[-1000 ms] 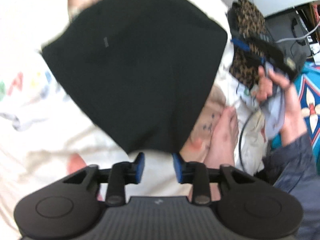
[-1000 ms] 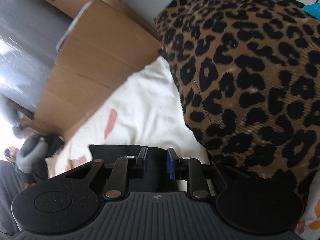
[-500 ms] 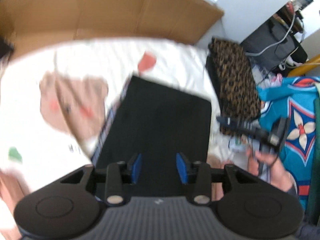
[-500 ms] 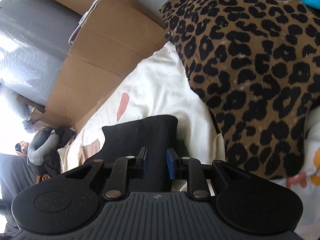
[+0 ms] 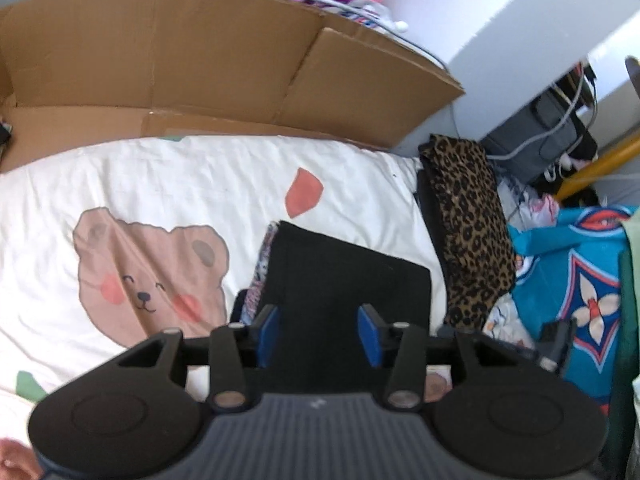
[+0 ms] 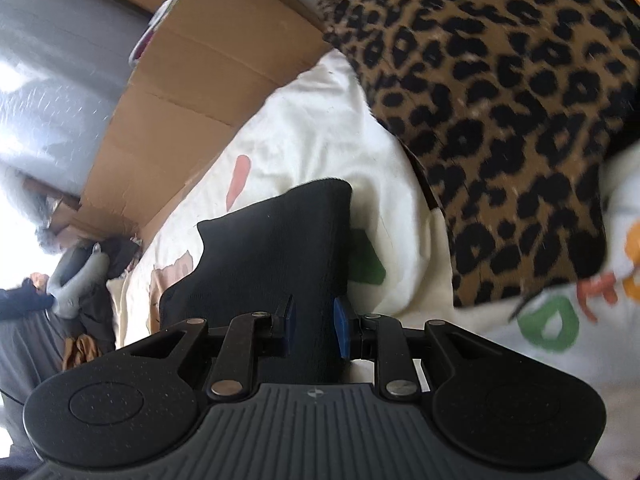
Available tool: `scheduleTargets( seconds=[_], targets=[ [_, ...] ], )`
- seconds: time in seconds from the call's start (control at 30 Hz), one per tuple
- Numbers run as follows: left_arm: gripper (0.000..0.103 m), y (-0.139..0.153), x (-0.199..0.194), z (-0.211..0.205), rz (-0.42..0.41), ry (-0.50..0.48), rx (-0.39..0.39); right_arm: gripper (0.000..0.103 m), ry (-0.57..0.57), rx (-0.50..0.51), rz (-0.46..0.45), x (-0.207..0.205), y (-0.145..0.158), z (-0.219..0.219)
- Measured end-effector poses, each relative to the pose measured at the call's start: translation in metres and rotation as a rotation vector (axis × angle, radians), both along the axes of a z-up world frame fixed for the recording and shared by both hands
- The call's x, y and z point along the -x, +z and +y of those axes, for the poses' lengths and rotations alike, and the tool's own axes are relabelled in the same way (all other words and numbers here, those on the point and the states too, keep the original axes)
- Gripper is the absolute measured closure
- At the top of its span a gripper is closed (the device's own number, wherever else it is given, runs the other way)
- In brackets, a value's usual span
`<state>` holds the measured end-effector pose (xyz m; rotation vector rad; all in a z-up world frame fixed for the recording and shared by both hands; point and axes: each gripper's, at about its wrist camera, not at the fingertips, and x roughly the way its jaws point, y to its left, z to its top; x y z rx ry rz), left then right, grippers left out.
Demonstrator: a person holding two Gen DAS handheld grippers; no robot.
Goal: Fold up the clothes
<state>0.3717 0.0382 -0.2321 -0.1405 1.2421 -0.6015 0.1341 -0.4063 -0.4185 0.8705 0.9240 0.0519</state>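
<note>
A folded black garment (image 5: pixel 352 280) lies flat on the white bear-print sheet (image 5: pixel 160 192), on top of a patterned cloth (image 5: pixel 260 272) that peeks out at its left edge. My left gripper (image 5: pixel 319 334) is open and empty, just above the garment's near edge. In the right wrist view the black garment (image 6: pixel 280 248) runs between the blue pads of my right gripper (image 6: pixel 313 331), whose jaws stand a little apart; I cannot tell whether they pinch the cloth.
A folded leopard-print garment (image 5: pixel 468 236) lies at the sheet's right edge and fills the upper right of the right wrist view (image 6: pixel 500 120). A cardboard wall (image 5: pixel 200 64) borders the far side. A blue patterned bag (image 5: pixel 576 288) and cables sit at the right.
The black garment went from hanging in the air to lying flat on the sheet. My left gripper let go, opened wider and pulled back. My right gripper opened slightly.
</note>
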Motion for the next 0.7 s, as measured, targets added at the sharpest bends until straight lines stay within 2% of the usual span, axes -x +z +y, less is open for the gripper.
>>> scheduleTargets(
  seconds=[0.17, 0.4, 0.5, 0.63, 0.7],
  targets=[
    [0.056, -0.033, -0.009, 0.013, 0.017, 0.015, 0.041, 0.081, 0.008, 0.034, 0.011, 0.009, 0.001, 0.008],
    [0.056, -0.075, -0.003, 0.019, 0.005, -0.054, 0.046, 0.081, 0.028, 0.075, 0.039, 0.004, -0.01, 0.024],
    [0.056, -0.088, -0.003, 0.027, -0.001, -0.044, 0.048, 0.081, 0.052, 0.105, 0.057, -0.001, -0.012, 0.028],
    [0.056, -0.109, -0.006, 0.033, 0.023, -0.007, 0.087, 0.081, 0.058, 0.132, 0.073, -0.006, -0.015, 0.03],
    [0.056, -0.118, -0.008, 0.03, 0.012, -0.021, 0.099, 0.081, 0.073, 0.152, 0.079, -0.009, -0.015, 0.033]
  ],
)
